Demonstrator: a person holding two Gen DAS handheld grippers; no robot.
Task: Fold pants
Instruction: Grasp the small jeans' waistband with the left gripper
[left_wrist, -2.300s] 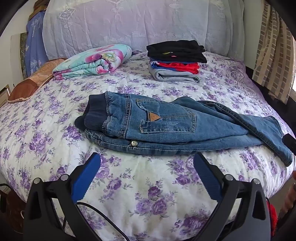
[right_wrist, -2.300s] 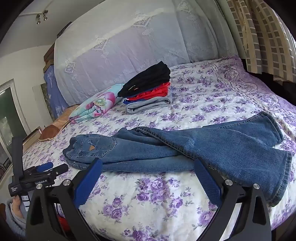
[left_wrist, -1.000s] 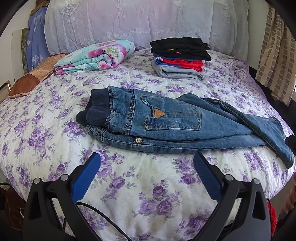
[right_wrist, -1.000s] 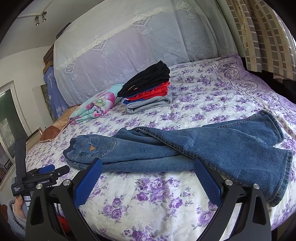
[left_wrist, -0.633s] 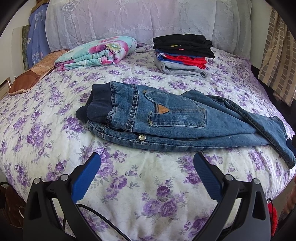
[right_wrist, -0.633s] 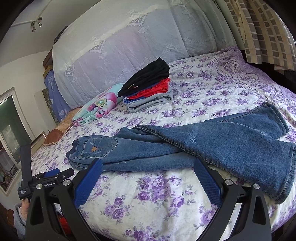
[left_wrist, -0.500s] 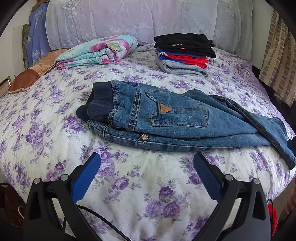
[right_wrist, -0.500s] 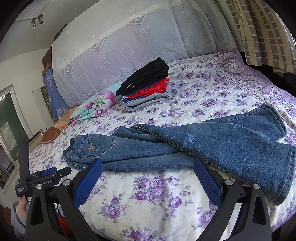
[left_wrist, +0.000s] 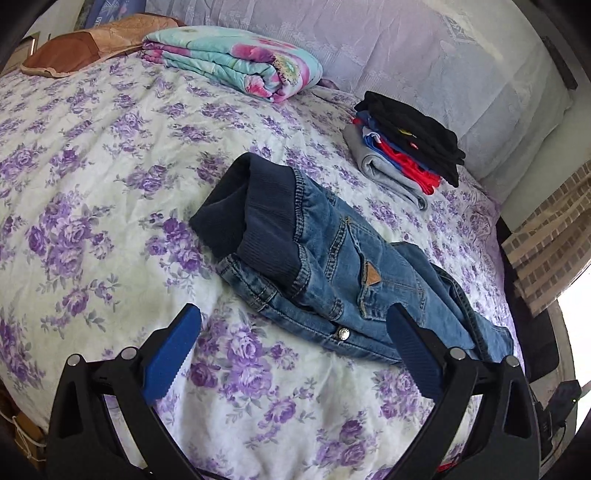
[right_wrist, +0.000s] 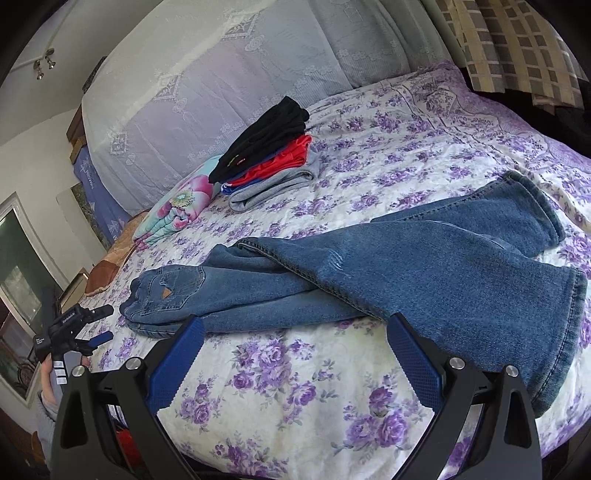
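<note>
Blue jeans (left_wrist: 343, 269) lie folded lengthwise on the flowered bed, dark ribbed waistband (left_wrist: 255, 218) to the left, legs running right. In the right wrist view the jeans (right_wrist: 369, 280) end in two wide hems near the bed's right edge. My left gripper (left_wrist: 293, 332) is open, hovering just short of the waist end, fingers either side of the metal button. My right gripper (right_wrist: 295, 339) is open over the bedspread just in front of the legs. In that view the left gripper (right_wrist: 94, 325) shows at far left, held by a hand.
A stack of folded clothes (left_wrist: 406, 147), black on top, sits at the back of the bed (left_wrist: 92, 184). A folded floral blanket (left_wrist: 236, 59) and a brown pillow (left_wrist: 74, 48) lie at the back left. A checked curtain (right_wrist: 517, 40) hangs right.
My left gripper has swung in closer and tilted, so the waistband now fills the middle of its view. The right gripper has edged slightly nearer the legs. The jeans have not moved.
</note>
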